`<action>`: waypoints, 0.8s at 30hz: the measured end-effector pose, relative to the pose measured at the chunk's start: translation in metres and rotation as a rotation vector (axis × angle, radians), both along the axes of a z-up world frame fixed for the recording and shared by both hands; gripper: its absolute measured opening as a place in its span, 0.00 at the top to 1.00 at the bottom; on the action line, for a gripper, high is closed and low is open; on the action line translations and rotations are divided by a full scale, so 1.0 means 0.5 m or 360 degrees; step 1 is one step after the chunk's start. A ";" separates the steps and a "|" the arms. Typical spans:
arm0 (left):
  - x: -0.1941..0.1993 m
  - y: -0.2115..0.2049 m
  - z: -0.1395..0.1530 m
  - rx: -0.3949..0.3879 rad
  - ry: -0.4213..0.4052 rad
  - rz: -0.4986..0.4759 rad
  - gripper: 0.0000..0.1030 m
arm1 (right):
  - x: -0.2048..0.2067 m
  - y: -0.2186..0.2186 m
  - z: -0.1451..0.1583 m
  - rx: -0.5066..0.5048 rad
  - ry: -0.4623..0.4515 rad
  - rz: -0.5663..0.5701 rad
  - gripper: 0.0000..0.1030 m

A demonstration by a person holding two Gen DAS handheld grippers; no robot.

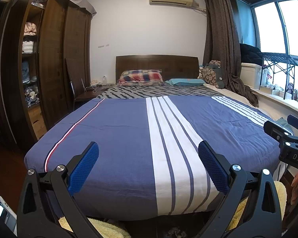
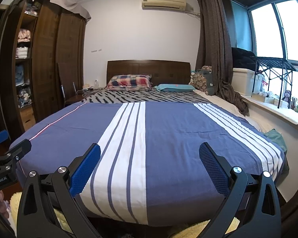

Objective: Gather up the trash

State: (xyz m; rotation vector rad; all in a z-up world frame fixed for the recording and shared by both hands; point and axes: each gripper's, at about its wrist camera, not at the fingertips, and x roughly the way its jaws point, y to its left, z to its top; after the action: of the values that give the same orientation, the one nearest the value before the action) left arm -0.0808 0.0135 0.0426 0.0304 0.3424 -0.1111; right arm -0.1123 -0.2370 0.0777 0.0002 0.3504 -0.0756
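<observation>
Bedroom seen from the foot of a bed [image 1: 119,130] with a blue, white-striped cover. Left tongs [image 1: 148,153] and right tongs [image 2: 149,153] hover side by side above its near edge, fingers spread apart and holding nothing. Ahead lie two pillows [image 1: 141,77] before a wooden headboard [image 1: 157,63]. No trash can be made out.

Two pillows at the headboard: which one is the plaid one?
The plaid pillow is the one to the left, red, navy and cream checks, plump. The other pillow, to its right, is plain teal and flatter.
</observation>
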 end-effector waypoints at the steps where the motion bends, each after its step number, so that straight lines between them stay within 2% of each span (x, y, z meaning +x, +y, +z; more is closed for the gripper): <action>1: -0.001 0.000 0.000 0.0000 -0.0001 -0.0001 0.08 | 0.000 0.000 0.000 0.0000 0.0000 0.0000 0.03; 24: -0.005 -0.001 0.003 -0.0004 -0.0009 0.0003 0.08 | -0.002 0.005 0.001 0.0007 -0.0005 -0.0010 0.03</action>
State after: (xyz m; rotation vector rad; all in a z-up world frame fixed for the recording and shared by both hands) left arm -0.0833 0.0128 0.0443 0.0281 0.3369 -0.1096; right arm -0.1132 -0.2343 0.0784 0.0060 0.3476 -0.0808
